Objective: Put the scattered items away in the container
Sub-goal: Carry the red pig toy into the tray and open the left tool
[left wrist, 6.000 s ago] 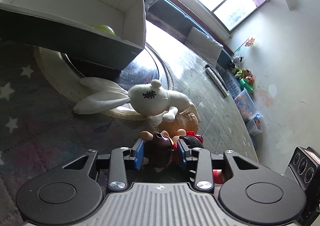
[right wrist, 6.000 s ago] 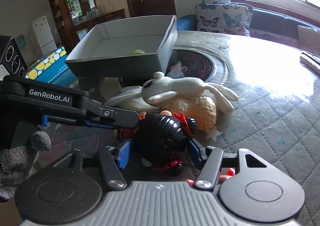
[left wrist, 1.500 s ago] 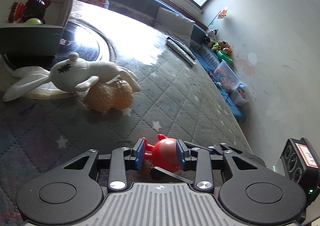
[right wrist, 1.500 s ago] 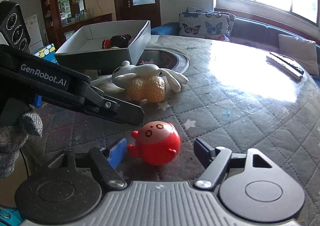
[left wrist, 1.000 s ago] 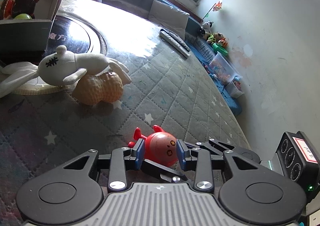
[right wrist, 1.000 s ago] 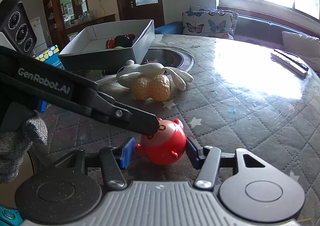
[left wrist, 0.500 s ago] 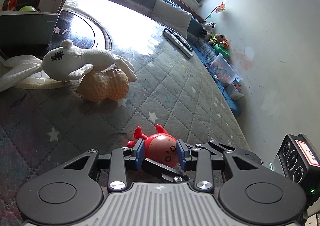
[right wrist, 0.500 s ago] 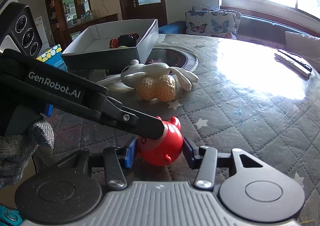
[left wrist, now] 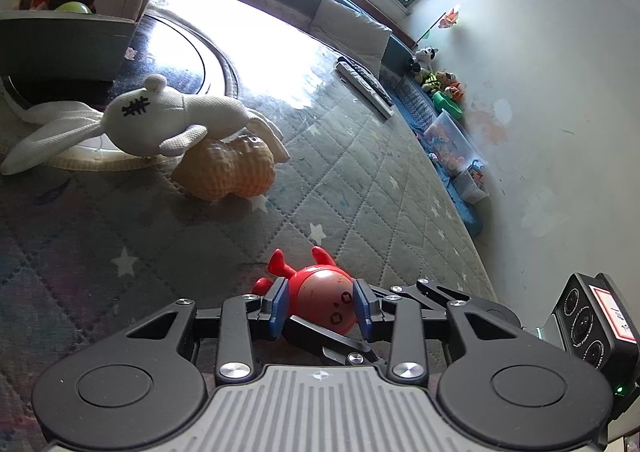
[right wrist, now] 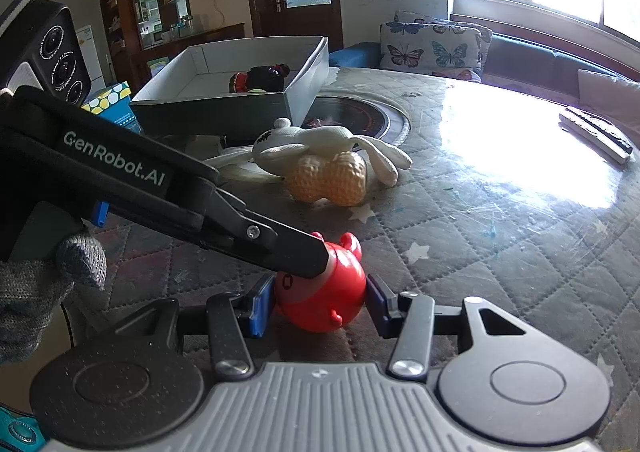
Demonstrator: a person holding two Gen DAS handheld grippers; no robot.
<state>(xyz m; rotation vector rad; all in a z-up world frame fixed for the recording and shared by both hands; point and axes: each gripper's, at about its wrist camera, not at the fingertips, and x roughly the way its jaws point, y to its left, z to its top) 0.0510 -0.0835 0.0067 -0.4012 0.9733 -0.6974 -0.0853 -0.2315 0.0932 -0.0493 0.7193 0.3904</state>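
Note:
A round red toy (left wrist: 322, 298) (right wrist: 322, 298) lies on the quilted table mat. My left gripper (left wrist: 319, 306) is shut on the red toy from both sides. My right gripper (right wrist: 320, 306) is also shut on it, its blue pads touching the toy. The left gripper's finger (right wrist: 280, 248) crosses over the toy in the right wrist view. A white plush rabbit (left wrist: 160, 119) (right wrist: 320, 143) lies over an orange peanut toy (left wrist: 228, 171) (right wrist: 330, 179). The grey box (right wrist: 240, 103) (left wrist: 72, 35) holds a dark doll (right wrist: 264, 77) and a green ball (left wrist: 72, 7).
A round black hob (right wrist: 360, 115) is set in the table beside the box. Remote controls (right wrist: 596, 133) (left wrist: 364, 85) lie at the far side. A bench with cushions (right wrist: 432, 47) runs under the window. Toy bins (left wrist: 452, 139) stand by the wall.
Six seconds ago both grippers held the dark doll; it now lies in the box. Over the last second the right gripper closed onto the red toy, which the left gripper keeps gripping.

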